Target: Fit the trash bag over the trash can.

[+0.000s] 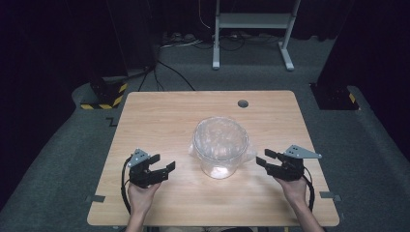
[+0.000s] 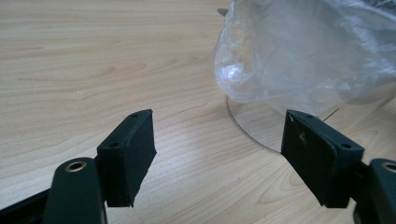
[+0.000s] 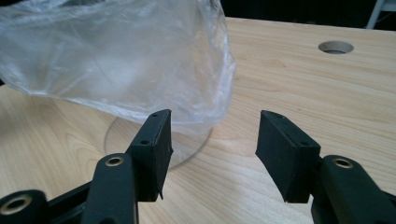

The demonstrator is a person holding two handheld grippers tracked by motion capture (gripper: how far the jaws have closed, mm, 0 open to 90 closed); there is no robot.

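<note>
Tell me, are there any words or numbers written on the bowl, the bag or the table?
None: no words, numbers or labels can be read.
The bowl and the bag over it are clear and plain.
The table is bare wood.

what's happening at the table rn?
A person holds a gripper in each hand on either side of a clear container lined with a thin plastic bag, mid-table. The left gripper and right gripper both point at it with jaws open and empty. Neither touches the bag or container yet.
</note>
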